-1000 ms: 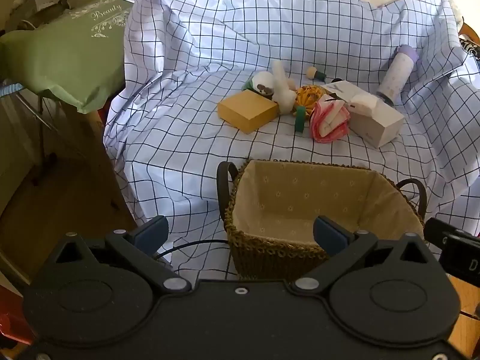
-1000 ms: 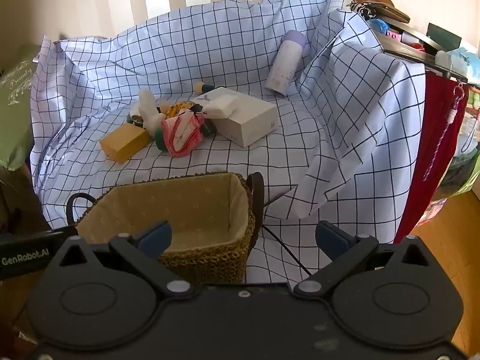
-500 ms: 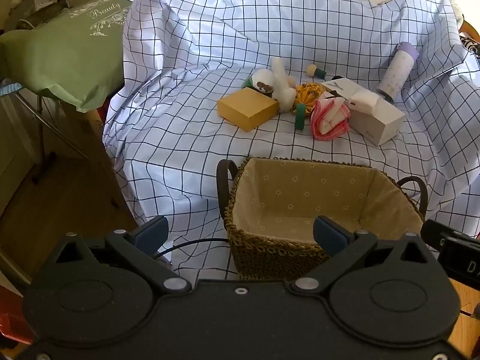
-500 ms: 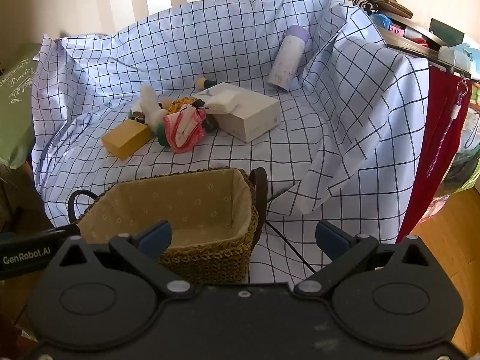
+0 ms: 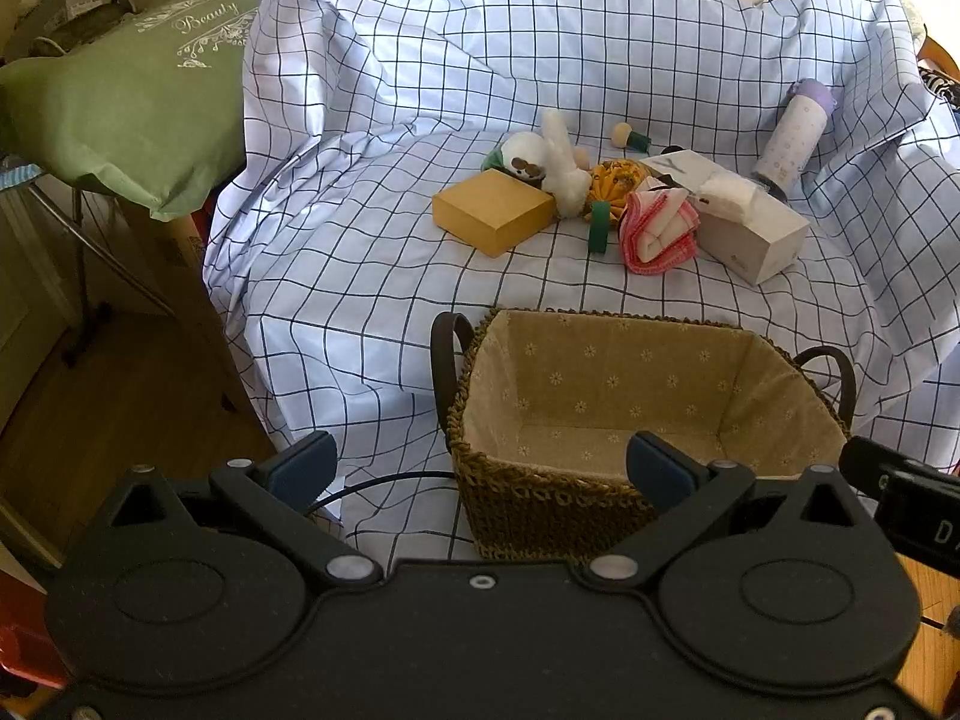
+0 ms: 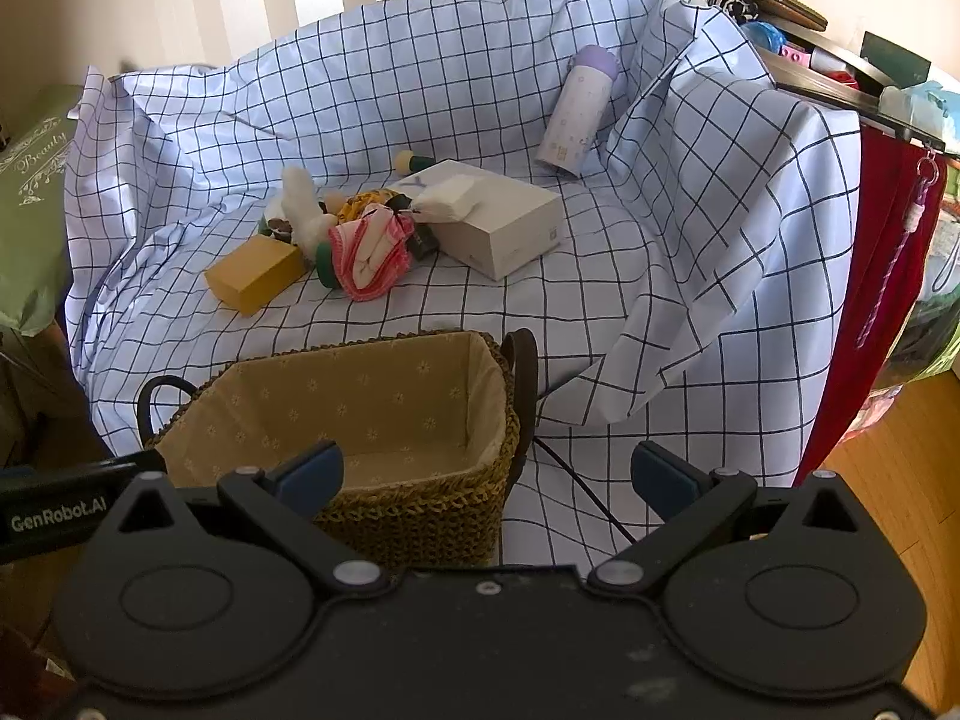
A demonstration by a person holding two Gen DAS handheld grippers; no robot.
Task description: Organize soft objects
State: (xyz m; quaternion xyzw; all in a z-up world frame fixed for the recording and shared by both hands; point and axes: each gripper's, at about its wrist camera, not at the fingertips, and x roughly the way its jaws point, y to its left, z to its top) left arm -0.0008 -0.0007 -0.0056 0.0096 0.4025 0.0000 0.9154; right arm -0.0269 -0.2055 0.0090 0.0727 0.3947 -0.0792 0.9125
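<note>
Left wrist view. My left gripper has its jaws spread wide and grips nothing; it hangs at the near edge of the checked cloth, its right finger in front of the wicker basket. The fabric-lined basket holds nothing. Beyond it, well apart, lies the cluster of objects: a yellow block, a white plush toy touching the block's far corner, a folded pink cloth just beside a white tissue box, and a lilac-capped bottle leaning against the raised cloth behind the box. A green cushion sits at far left.

Right wrist view. My right gripper is likewise wide open and holds nothing; its left finger overlaps the basket, its right finger hangs over the draped cloth. The pink cloth lies between the yellow block and the tissue box; the bottle stands tilted farther back.
</note>
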